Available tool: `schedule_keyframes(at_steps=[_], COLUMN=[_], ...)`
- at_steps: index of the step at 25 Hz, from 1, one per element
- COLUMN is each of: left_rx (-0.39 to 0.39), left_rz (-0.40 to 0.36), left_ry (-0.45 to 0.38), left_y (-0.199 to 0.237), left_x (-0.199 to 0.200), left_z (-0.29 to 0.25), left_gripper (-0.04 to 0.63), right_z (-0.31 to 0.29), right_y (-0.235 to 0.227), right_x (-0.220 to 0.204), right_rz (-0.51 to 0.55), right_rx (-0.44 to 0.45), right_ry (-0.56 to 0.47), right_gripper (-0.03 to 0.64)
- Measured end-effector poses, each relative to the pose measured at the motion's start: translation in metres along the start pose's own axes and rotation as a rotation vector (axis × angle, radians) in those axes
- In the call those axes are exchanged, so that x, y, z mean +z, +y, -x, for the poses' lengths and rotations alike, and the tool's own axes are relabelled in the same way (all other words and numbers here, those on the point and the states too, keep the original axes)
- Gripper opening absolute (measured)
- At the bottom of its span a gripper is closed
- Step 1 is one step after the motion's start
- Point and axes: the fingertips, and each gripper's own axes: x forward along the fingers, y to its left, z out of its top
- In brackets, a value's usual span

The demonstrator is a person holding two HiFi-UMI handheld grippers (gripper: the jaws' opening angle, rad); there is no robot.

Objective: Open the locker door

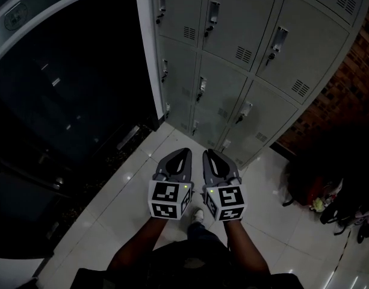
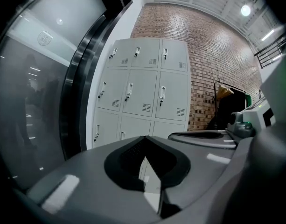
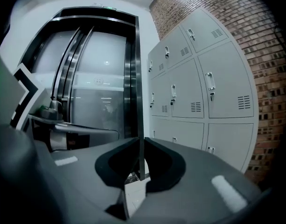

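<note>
well, both grippers sit low in front of me, side by side and nearly touching, above the white tiled floor [image 1: 130,185]. the left gripper [image 1: 185,153] has its fingers [image 2: 96,181] brought together tip to tip with nothing caught between them. through the small dark hollow behind the tips i see only floor and the foot of the lockers [image 1: 232,59]. the right gripper [image 1: 207,153] is in the same state: its fingers [image 3: 203,176] meet at the tips and hold nothing. past those tips its own view shows the black frame at the left edge of the lockers. neither gripper touches anything but the air. my bare forearms [image 1: 136,245] run up to the marker cubes [image 1: 169,200] at the back of each gripper.

the grey lockers stand ahead of the fingertips, well apart from both grippers, stacked in rows and three columns across. every locker door [image 1: 229,95] i can see lies flush and closed. each has a small upright handle [image 1: 213,14] near its left edge and a vent slot low on the right.

left of the lockers is a dark glass doorway [image 1: 70,101], and right of them a red brick wall [image 1: 347,95]. some dark bags [image 1: 310,179] lie on the floor by that wall, too dim to tell apart.
</note>
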Motion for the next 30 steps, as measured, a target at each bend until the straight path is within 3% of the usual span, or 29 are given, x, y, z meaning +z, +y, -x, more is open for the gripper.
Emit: schedule_keyframes(at_steps=[17, 30], left_rx=[0.017, 0.041], left_rz=[-0.026, -0.034], left_ry=[-0.009, -0.044], left_y=[-0.016, 0.0], left_x=[0.034, 0.03], left_z=[-0.116, -0.159], left_gripper=[0.005, 0.005], right_z=[-0.061, -0.105], right_y=[-0.093, -0.121], right_x=[0.019, 0.007], right_rz=[0.023, 0.04], right_rx=[0.054, 0.064], right_ry=[-0.031, -0.043], right_gripper=[0.005, 0.005])
